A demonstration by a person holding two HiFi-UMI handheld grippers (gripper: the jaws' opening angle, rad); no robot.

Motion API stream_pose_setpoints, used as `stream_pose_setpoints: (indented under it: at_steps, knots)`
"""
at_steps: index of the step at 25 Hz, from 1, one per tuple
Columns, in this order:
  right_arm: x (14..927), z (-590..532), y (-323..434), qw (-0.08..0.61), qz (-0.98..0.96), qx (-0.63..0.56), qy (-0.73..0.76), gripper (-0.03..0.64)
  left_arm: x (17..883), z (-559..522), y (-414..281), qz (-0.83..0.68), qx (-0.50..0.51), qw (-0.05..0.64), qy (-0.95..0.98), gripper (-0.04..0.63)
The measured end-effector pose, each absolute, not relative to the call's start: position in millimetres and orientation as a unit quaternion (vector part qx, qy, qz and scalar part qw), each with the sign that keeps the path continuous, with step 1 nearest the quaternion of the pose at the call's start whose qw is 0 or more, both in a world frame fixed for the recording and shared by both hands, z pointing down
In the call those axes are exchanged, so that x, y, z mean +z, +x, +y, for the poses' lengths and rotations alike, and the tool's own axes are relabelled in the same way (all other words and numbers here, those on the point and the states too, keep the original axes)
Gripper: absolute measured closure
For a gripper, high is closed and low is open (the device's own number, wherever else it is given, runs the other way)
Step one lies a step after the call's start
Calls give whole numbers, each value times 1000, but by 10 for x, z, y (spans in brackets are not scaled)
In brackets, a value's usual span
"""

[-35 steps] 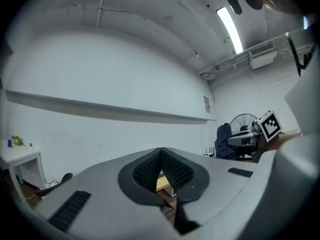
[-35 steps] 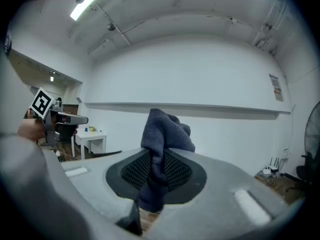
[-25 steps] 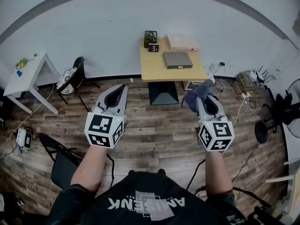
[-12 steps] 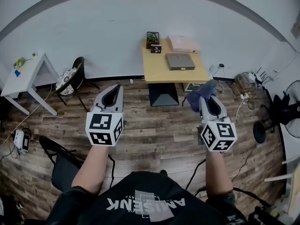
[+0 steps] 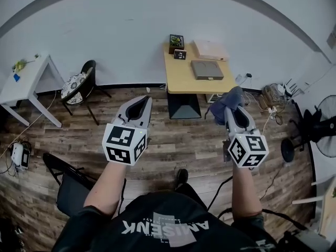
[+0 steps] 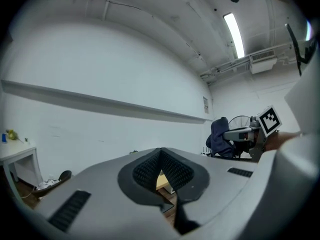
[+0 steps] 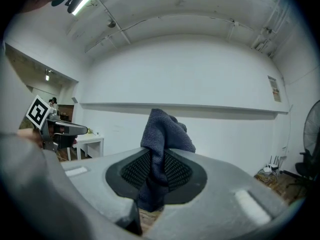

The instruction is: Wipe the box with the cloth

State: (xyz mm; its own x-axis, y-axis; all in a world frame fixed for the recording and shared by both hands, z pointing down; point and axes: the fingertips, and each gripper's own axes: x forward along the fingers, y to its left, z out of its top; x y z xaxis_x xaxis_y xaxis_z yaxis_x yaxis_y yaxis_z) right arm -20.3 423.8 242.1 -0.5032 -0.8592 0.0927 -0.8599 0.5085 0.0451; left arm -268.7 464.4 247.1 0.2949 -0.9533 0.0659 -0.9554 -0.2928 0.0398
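Observation:
A flat grey box (image 5: 206,69) lies on the wooden table (image 5: 199,84) far ahead by the white wall. A paler box (image 5: 211,50) sits behind it. Both grippers are held in the air over the wood floor, well short of the table. My right gripper (image 5: 234,109) (image 7: 156,160) is shut on a dark blue cloth (image 5: 224,103) (image 7: 163,132), which bunches above the jaws and hangs below them. My left gripper (image 5: 140,101) (image 6: 160,157) is shut with nothing in it. In the left gripper view, the cloth (image 6: 218,137) shows off to the right.
A potted plant (image 5: 176,40) and a small dark item (image 5: 180,54) stand at the table's back left corner. A white side table (image 5: 21,83) and a black chair (image 5: 79,85) stand at the left. Cables (image 5: 273,94) and a fan (image 5: 321,140) lie at the right.
The whole view has shifted, so the table now sits a little further right. My left gripper has moved right and slightly nearer. A shoe now shows on the floor below the grippers.

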Motion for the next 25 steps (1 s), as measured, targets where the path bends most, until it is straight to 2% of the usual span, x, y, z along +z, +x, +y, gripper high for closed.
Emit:
stream_pose_setpoints:
  at_steps: [6,14,25]
  knots:
    - [2561,3744,-252,41,-876,23,480,549,2690,4261,-2722,-612,30,43,789,597]
    - [2657,2530,-301,36,-892,26,449,549,2731,3269,-2680,-640,45,41,766,597]
    - [2857,961,76,32,-901,59,429,549,2783,1755,-2212,-647,69,49,758,597]
